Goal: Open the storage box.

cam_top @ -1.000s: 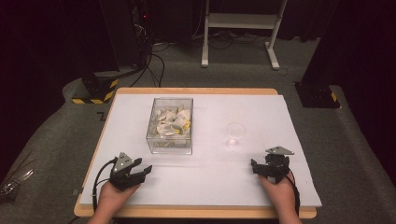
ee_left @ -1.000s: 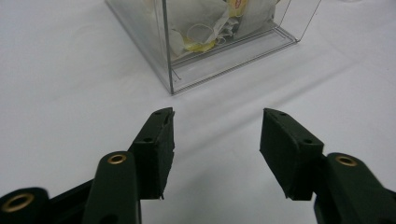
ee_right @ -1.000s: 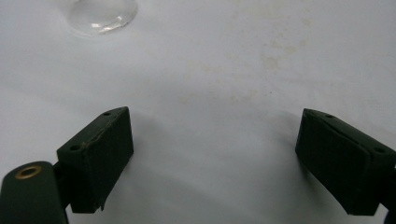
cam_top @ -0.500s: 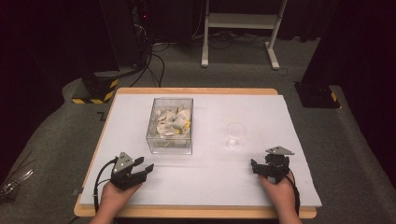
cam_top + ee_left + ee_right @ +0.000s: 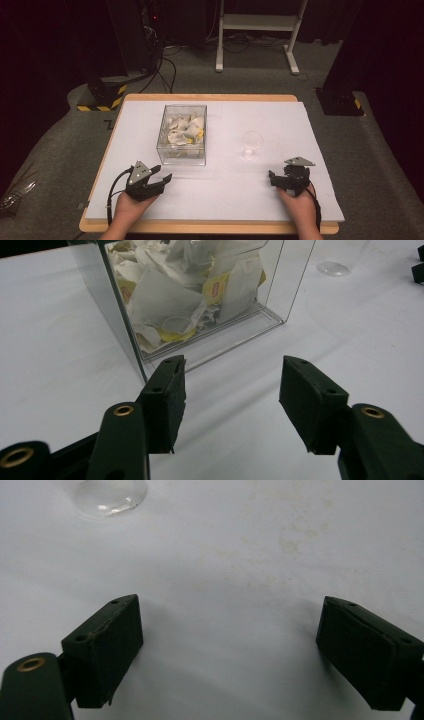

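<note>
Gaping L tongs (image 5: 230,405) just widened, empty | R tongs (image 5: 227,652) wide, empty

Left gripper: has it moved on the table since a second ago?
No. In the high view the left gripper sits at the same spot below the near-left corner of the clear box. Its jaws have just been opening slightly, with nothing between them.

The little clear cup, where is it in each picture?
High view: the clear cup stands right of centre on the white table, right of the clear box.
Left gripper view: top right corner, cut off by the edge.
Right gripper view: top left, its base at the edge.
Shared landmark: the white table top, which lies under the cup in all three.
</note>
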A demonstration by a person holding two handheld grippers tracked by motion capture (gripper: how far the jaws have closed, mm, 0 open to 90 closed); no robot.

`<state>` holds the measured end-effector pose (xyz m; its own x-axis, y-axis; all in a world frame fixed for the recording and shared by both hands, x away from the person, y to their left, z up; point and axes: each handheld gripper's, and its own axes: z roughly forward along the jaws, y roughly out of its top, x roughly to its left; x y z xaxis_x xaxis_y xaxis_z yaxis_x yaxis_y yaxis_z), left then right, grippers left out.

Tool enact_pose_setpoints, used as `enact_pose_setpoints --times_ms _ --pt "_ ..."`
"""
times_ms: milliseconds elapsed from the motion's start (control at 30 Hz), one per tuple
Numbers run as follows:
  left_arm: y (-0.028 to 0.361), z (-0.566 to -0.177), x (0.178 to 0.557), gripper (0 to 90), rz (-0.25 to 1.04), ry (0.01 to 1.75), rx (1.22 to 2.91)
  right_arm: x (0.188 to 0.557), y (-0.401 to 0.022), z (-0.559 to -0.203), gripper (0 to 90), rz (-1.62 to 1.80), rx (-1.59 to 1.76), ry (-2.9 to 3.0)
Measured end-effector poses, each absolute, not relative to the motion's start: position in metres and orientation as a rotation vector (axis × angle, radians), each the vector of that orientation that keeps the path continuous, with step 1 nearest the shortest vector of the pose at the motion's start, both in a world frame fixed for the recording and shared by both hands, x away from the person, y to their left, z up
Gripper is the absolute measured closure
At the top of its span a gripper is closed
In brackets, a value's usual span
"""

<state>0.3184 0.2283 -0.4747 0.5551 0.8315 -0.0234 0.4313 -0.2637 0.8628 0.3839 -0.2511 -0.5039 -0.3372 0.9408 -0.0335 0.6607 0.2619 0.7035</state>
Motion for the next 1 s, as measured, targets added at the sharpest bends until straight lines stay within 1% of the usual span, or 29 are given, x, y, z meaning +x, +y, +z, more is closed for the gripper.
enact_pose_setpoints --times_ms 333,567,700,1000 --pt "0.223 -0.461 0.325 43.4 0.595 0.994 1.91 0.384 -0.251 -0.504 11.2 0.831 1.447 2.086" --pt "0.221 -0.458 0.339 42.6 0.554 1.013 1.867 0.384 -0.251 -0.504 11.2 0.831 1.449 2.086" --pt "0.218 -0.459 0.345 41.7 0.566 1.013 1.876 0.384 -0.251 -0.504 11.2 0.831 1.45 2.088" --pt "0.215 -0.462 0.357 39.8 0.526 1.002 1.824 0.384 -0.251 -0.504 11.3 0.831 1.449 2.086"
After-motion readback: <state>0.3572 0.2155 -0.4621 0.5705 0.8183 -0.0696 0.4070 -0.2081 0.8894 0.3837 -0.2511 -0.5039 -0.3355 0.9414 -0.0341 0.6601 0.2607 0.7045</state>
